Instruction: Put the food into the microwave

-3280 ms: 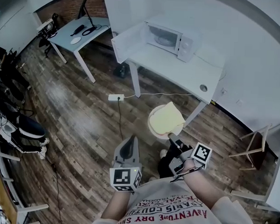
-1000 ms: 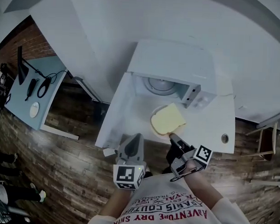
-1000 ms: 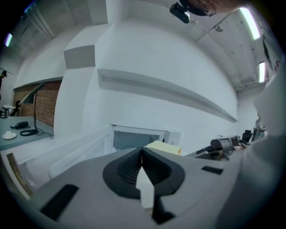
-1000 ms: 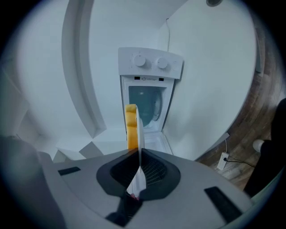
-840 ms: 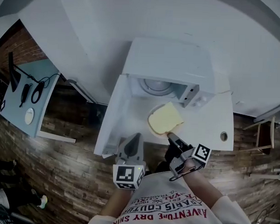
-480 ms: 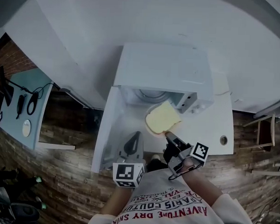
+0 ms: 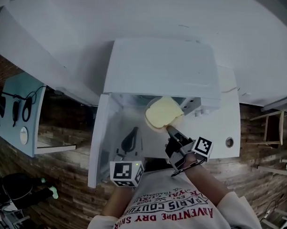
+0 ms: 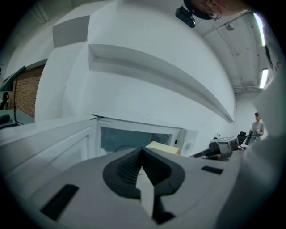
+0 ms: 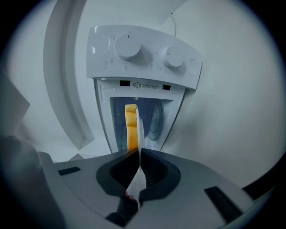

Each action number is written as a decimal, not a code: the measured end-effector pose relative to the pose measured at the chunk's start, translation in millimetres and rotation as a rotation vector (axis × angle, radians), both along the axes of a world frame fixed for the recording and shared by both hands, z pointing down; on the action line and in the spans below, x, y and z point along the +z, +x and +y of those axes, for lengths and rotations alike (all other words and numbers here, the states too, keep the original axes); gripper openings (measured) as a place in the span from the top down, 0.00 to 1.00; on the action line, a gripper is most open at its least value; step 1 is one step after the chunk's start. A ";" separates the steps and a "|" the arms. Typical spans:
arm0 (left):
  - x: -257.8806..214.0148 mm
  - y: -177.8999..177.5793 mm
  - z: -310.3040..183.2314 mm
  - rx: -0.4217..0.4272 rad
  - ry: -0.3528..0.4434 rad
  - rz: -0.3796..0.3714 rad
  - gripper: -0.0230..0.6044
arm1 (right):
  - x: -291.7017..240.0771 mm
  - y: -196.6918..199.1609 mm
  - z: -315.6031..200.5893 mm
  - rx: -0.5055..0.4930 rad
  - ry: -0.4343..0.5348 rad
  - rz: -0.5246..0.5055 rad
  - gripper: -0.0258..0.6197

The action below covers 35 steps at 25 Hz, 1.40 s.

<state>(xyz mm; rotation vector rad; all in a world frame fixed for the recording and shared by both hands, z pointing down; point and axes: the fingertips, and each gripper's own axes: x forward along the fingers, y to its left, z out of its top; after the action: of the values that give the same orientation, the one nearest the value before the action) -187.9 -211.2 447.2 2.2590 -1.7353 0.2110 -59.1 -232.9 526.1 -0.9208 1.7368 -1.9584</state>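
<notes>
A white microwave (image 7: 159, 65) stands with its door (image 7: 99, 138) swung open to the left. My right gripper (image 7: 170, 131) is shut on the rim of a white plate (image 7: 151, 125) that carries a pale yellow slice of food (image 7: 163, 112). The plate sits at the mouth of the oven's opening. In the right gripper view the plate (image 9: 139, 129) shows edge-on, with the food (image 9: 130, 127) on it, before the cavity. My left gripper (image 7: 132, 135) is shut and holds nothing, just in front of the open door. In the left gripper view the food (image 8: 161, 147) shows beyond the shut jaws.
The microwave rests on a white table (image 7: 223, 128) with a round hole (image 7: 229, 142) at its right. Its control panel with two knobs (image 9: 147, 58) is right of the cavity. A blue-grey desk (image 7: 19, 112) stands left, a chair (image 7: 274, 125) right, over wooden floor.
Both grippers have moved forward towards the microwave. The plate with the food has gone from above the table's front to the mouth of the oven. The door stays open.
</notes>
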 end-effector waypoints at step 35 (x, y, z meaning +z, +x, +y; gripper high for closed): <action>24.5 -23.0 -62.9 0.091 -0.048 -0.024 0.95 | 73.3 -51.5 -130.8 0.213 0.013 0.022 0.93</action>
<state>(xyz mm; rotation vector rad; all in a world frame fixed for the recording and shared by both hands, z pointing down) -210.9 -274.1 471.7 2.3123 -1.6225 0.2965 -110.6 -363.7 599.4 -1.0780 1.5891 -1.8046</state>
